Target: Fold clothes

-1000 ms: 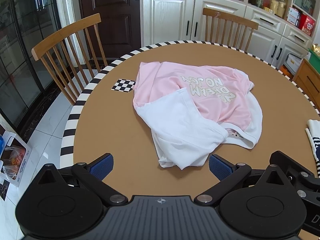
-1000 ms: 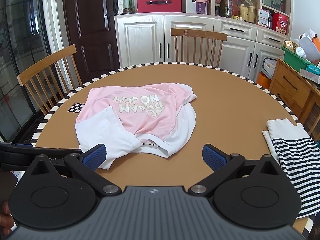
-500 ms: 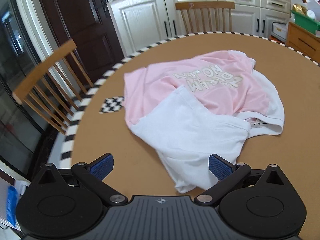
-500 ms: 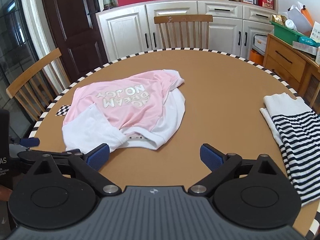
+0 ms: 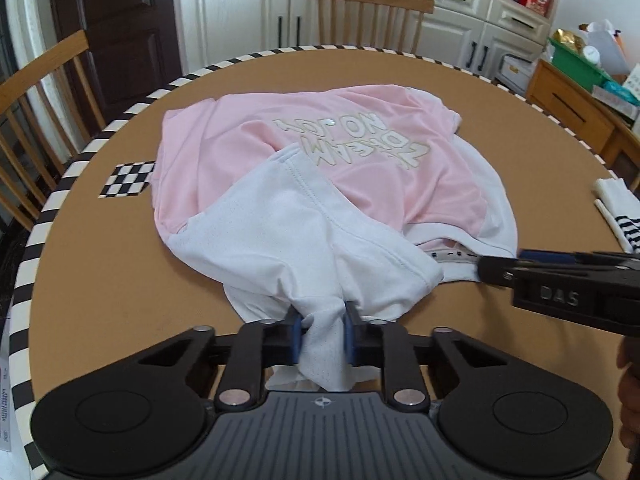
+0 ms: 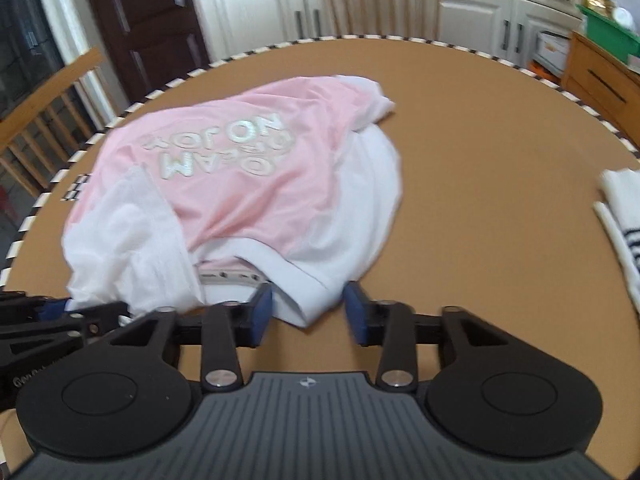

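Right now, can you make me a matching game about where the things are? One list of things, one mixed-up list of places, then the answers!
Things, as seen in the left wrist view:
1. pink shirt
2. striped cloth
3. checkered patch
4. green bin

Places:
A. off the table, on top of a wooden cabinet
B. at the table's right edge
C. spread over the middle of the table
D. flat on the table, just left of the shirt

Pairs: 1-C, 2-B, 3-D, 4-A
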The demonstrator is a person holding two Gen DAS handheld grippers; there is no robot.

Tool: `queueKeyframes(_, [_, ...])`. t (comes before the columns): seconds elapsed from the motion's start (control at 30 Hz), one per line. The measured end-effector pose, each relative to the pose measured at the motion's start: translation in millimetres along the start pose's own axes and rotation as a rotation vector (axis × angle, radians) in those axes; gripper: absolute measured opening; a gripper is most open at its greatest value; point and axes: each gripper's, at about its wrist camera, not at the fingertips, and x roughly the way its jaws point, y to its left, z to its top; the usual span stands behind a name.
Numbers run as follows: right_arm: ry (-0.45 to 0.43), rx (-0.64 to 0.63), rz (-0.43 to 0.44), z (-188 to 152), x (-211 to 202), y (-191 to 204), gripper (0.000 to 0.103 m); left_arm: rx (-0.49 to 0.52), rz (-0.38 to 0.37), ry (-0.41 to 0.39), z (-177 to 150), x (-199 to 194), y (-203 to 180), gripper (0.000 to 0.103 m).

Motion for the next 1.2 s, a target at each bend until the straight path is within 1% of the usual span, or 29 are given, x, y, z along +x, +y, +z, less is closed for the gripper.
queueKeyframes(0.07, [-0.017, -0.025, 0.005, 7, -4, 0, 0.009, 0.002, -0.037, 0.028, 2, 0, 3, 0.014])
queueKeyframes(0.13, [-0.059, -0.050, 0.014, 19, -18, -7, 0.009, -0.025, -0.110, 0.073, 2, -2, 7, 0.013])
queueKeyframes(0.2, [-0.096, -0.105, -0.013, 37, -33, -17, 0.007, -0.061, -0.235, 0.147, -3, -6, 6, 0.012])
queueKeyframes(0.23, [-0.113, -0.132, -0.027, 49, -39, -23, 0.007, -0.060, -0.309, 0.178, -6, -10, -1, 0.012])
queueKeyframes(0.3, [-0.152, -0.189, -0.062, 73, -53, -34, 0.007, -0.025, -0.470, 0.215, -11, -24, -27, 0.008])
queueKeyframes(0.33, [-0.189, -0.226, -0.099, 85, -59, -38, 0.006, -0.002, -0.548, 0.229, -13, -31, -43, 0.007])
queueKeyframes(0.37, [-0.237, -0.264, -0.141, 97, -67, -41, 0.006, 0.025, -0.624, 0.232, -13, -38, -60, 0.007])
queueKeyframes(0.4, [-0.275, -0.285, -0.166, 109, -74, -44, 0.006, 0.064, -0.678, 0.210, -12, -46, -76, 0.007])
queueKeyframes(0.43, [-0.276, -0.269, -0.166, 119, -78, -49, 0.006, 0.118, -0.701, 0.177, -10, -54, -90, 0.008])
queueKeyframes(0.5, [-0.226, -0.192, -0.142, 135, -81, -64, 0.011, 0.237, -0.678, 0.125, -4, -66, -110, 0.020])
queueKeyframes(0.53, [-0.200, -0.155, -0.136, 139, -81, -72, 0.013, 0.268, -0.660, 0.107, -2, -70, -113, 0.036])
queueKeyframes(0.57, [-0.162, -0.122, -0.142, 137, -77, -81, 0.031, 0.278, -0.651, 0.106, 0, -72, -110, 0.055])
queueKeyframes(0.6, [-0.117, -0.096, -0.159, 132, -71, -92, 0.058, 0.285, -0.644, 0.109, 2, -73, -105, 0.060])
queueKeyframes(0.63, [-0.090, -0.065, -0.174, 121, -68, -102, 0.064, 0.289, -0.639, 0.118, 4, -74, -97, 0.065])
queueKeyframes(0.67, [-0.078, -0.028, -0.181, 108, -69, -112, 0.059, 0.292, -0.629, 0.130, 6, -74, -87, 0.068])
queueKeyframes(0.7, [-0.063, 0.018, -0.184, 95, -71, -123, 0.058, 0.291, -0.611, 0.138, 10, -73, -74, 0.071])
queueKeyframes(0.73, [-0.042, 0.084, -0.181, 79, -74, -133, 0.058, 0.290, -0.584, 0.131, 14, -73, -59, 0.080])
queueKeyframes(0.77, [-0.023, 0.160, -0.170, 62, -77, -144, 0.058, 0.289, -0.532, 0.111, 21, -68, -44, 0.083])
queueKeyframes(0.8, [0.001, 0.241, -0.151, 43, -80, -154, 0.060, 0.287, -0.473, 0.088, 28, -63, -29, 0.083])
queueKeyframes(0.83, [0.031, 0.317, -0.136, 24, -83, -162, 0.060, 0.289, -0.395, 0.074, 36, -55, -17, 0.083])
queueKeyframes(0.9, [0.088, 0.435, -0.150, -14, -86, -169, 0.061, 0.287, -0.256, 0.043, 54, -36, 4, 0.083])
queueKeyframes(0.93, [0.108, 0.473, -0.163, -29, -86, -169, 0.061, 0.289, -0.197, 0.028, 62, -25, 12, 0.083])
queueKeyframes(1.03, [0.155, 0.552, -0.176, -61, -85, -161, 0.062, 0.316, -0.076, 0.034, 82, 11, 25, 0.082])
queueKeyframes(1.07, [0.145, 0.556, -0.181, -67, -88, -154, 0.065, 0.335, -0.045, 0.044, 85, 22, 25, 0.079])
queueKeyframes(1.1, [0.125, 0.542, -0.186, -67, -89, -148, 0.065, 0.355, -0.014, 0.058, 86, 32, 23, 0.076])
queueKeyframes(1.13, [0.120, 0.519, -0.186, -64, -86, -143, 0.064, 0.366, -0.001, 0.075, 85, 41, 20, 0.068])
queueKeyframes(1.17, [0.116, 0.494, -0.184, -61, -83, -138, 0.057, 0.367, -0.006, 0.089, 83, 46, 19, 0.060])
queueKeyframes(1.2, [0.110, 0.465, -0.181, -58, -79, -134, 0.037, 0.361, -0.010, 0.071, 79, 46, 17, 0.059])
